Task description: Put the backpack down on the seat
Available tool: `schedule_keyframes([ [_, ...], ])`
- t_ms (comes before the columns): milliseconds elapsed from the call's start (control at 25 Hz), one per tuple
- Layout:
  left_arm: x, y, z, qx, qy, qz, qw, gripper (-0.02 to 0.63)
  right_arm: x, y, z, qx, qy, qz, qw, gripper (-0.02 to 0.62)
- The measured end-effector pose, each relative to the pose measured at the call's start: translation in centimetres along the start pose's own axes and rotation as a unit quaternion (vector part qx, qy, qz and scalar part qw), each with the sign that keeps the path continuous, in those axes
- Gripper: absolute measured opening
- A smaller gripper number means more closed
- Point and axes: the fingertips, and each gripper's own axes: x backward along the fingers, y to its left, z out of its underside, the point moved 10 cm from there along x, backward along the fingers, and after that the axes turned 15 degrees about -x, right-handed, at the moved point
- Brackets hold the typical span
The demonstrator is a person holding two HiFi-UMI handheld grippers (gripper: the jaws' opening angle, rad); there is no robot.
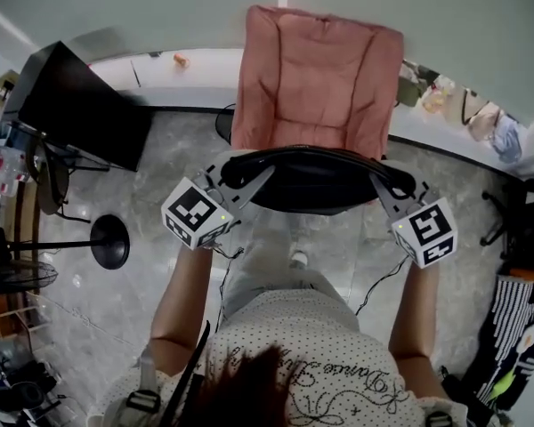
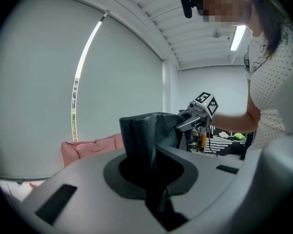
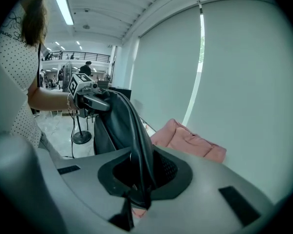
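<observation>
Head view: backpack (image 1: 311,181) held just before the far pink seat (image 1: 316,69); only the gripper views show left gripper (image 2: 158,199) and right gripper (image 3: 136,199) clamping its fabric.

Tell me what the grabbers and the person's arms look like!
The left gripper and right gripper are grey, each carrying a white cube with black square markers. A thin black cable hangs from each. The person wears a white, black-dotted, short-sleeved top.

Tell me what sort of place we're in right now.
Probably a large open indoor hall, perhaps an office or studio. It has a polished stone floor, tall roller blinds along the wall, a railed upper gallery in the background, and a pink cushioned seat by the wall.
</observation>
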Motion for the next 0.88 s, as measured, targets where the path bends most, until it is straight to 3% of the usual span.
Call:
schedule_keyframes([
  [280, -5.2, 9.4, 3.7, 0.006, -0.001, 0.04, 0.9992, 0.039, -7.4, -5.3, -2.4, -0.036, 0.022, 0.022, 0.999, 0.048],
  [440, -7.2, 14.1, 5.5, 0.007, -0.001, 0.063, 0.998, 0.038, -11.4, -7.4, -3.5, -0.054, 0.007, 0.047, 0.997, 0.049],
  [600, -8.6, 16.9, 7.2, 0.014, -0.002, 0.079, 0.9968, 0.038, -14.0, -8.6, -3.8, -0.06, 0.003, 0.066, 0.996, 0.051],
  [880, -12.1, 19.1, 9.7, 0.034, 0.021, 0.084, 0.9957, 0.039, -17.3, -11.8, -2.5, -0.087, 0.032, 0.051, 0.994, 0.051],
])
